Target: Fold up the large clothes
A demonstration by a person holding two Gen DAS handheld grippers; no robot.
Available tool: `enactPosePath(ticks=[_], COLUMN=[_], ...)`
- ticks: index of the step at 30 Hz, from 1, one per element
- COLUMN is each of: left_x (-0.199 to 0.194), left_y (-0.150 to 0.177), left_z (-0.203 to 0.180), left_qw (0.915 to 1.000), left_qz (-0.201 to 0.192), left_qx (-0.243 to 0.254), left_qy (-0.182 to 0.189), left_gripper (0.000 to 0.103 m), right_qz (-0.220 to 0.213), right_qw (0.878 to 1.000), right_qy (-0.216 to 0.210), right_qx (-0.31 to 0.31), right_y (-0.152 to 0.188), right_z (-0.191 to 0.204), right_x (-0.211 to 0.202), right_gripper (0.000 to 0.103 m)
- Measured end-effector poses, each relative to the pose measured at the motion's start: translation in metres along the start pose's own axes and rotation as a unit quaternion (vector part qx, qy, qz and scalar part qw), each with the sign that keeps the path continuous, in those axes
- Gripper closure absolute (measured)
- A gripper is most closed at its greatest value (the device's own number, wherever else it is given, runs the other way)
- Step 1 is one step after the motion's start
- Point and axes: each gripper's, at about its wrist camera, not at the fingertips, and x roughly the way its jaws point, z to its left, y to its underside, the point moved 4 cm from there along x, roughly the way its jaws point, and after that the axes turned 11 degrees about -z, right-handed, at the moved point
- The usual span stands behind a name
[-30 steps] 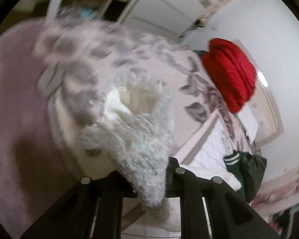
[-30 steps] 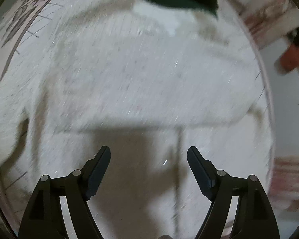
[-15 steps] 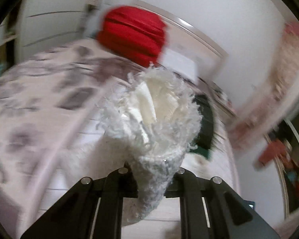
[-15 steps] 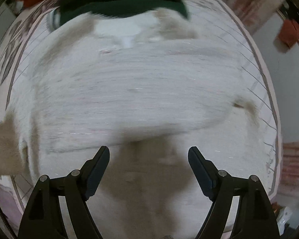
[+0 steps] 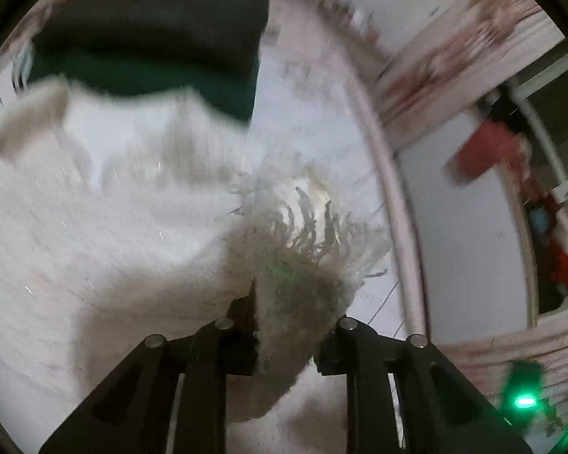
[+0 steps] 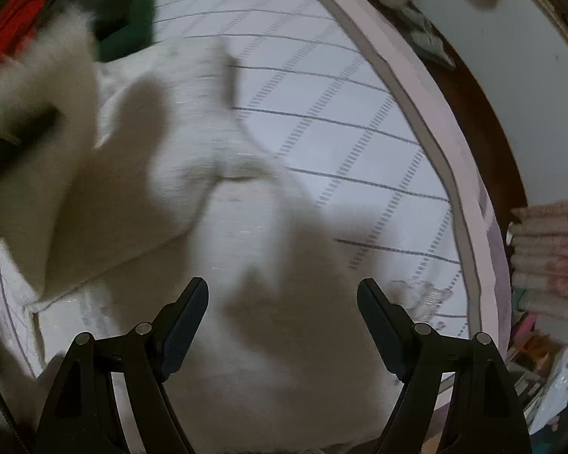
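My right gripper (image 6: 283,317) hangs over the white fuzzy sweater (image 6: 208,227), jaws wide apart, nothing between them. Sweater lies spread on the checked bedspread (image 6: 340,94), blurred. A dark green garment (image 6: 127,30) sits at its far left end.

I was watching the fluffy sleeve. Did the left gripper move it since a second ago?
Yes. The left gripper, shut on the sleeve, swung from the flowered bedspread toward the green garment.

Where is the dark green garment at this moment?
In the left wrist view the dark green garment lies at the upper left on the bed, just beyond the white fluffy sweater. The right wrist view shows it top left.
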Motion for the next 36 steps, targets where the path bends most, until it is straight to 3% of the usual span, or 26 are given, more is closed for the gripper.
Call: enactPosePath(ticks=[3, 4, 7, 8, 13, 15, 18, 21, 22, 24, 25, 27, 28, 30, 32, 36], left_x=[0.001, -0.004, -0.030, -0.043, -0.082, -0.087, -0.087, -0.065, -0.057, -0.054, -0.051, -0.043, -0.042, -0.041, -0.044, -0.043], left_y=[0.008, 0.011, 0.013, 0.015, 0.033, 0.047, 0.081, 0.114, 0.121, 0.122, 0.121, 0.120, 0.119, 0.120, 0.126, 0.129], left_z=[-0.004, -0.003, 0.004, 0.006, 0.043, 0.068, 0.113, 0.165, 0.179, 0.194, 0.196, 0.200, 0.200, 0.201, 0.199, 0.201], left_qw=[0.9998, 0.9995, 0.9966, 0.9956, 0.9930, 0.9892, 0.9714, 0.9549, 0.9540, 0.9620, 0.9624, 0.9620, 0.9623, 0.9633, 0.9632, 0.9650], left_qz=[-0.001, -0.008, -0.034, -0.046, -0.064, -0.057, -0.016, 0.040, 0.057, 0.035, 0.028, 0.029, 0.024, 0.016, -0.013, -0.012], left_qx=[0.005, 0.009, 0.038, 0.044, 0.022, 0.015, 0.056, 0.060, 0.045, 0.017, 0.014, 0.012, 0.015, 0.015, 0.027, 0.023], left_qy=[-0.021, -0.029, -0.064, -0.069, -0.097, -0.135, -0.230, -0.288, -0.291, -0.270, -0.270, -0.271, -0.271, -0.268, -0.267, -0.261], left_gripper=[0.081, 0.073, 0.029, 0.026, 0.022, 0.022, 0.022, 0.022, 0.021, 0.009, 0.002, 0.000, 0.000, 0.000, 0.000, 0.000], right_qz=[0.021, 0.027, 0.037, 0.039, 0.042, 0.042, 0.051, 0.063, 0.067, 0.077, 0.082, 0.084, 0.085, 0.065, 0.042, -0.005], right_qw=[0.999, 0.998, 0.995, 0.994, 0.990, 0.987, 0.980, 0.978, 0.977, 0.978, 0.977, 0.977, 0.978, 0.982, 0.984, 0.982], right_qy=[-0.029, -0.045, -0.075, -0.082, -0.122, -0.145, -0.185, -0.196, -0.198, -0.193, -0.195, -0.197, -0.188, -0.175, -0.164, -0.167], right_qx=[0.029, 0.040, 0.055, 0.058, 0.051, 0.048, 0.046, 0.038, 0.034, 0.024, 0.019, 0.010, -0.003, -0.022, -0.046, -0.086], right_y=[0.001, 0.001, -0.001, -0.002, -0.016, -0.024, -0.040, -0.054, -0.057, -0.062, -0.064, -0.066, -0.066, -0.068, -0.071, -0.079], right_z=[-0.024, -0.032, -0.042, -0.043, -0.029, -0.017, 0.008, 0.032, 0.039, 0.051, 0.058, 0.068, 0.073, 0.078, 0.086, 0.099], right_x=[0.003, 0.004, 0.004, 0.003, 0.006, 0.008, 0.019, 0.040, 0.047, 0.064, 0.071, 0.077, 0.079, 0.072, 0.060, 0.030], right_gripper=[0.020, 0.020, 0.020, 0.020, 0.020, 0.020, 0.020, 0.020, 0.020, 0.020, 0.024, 0.052, 0.072, 0.085, 0.090, 0.092])
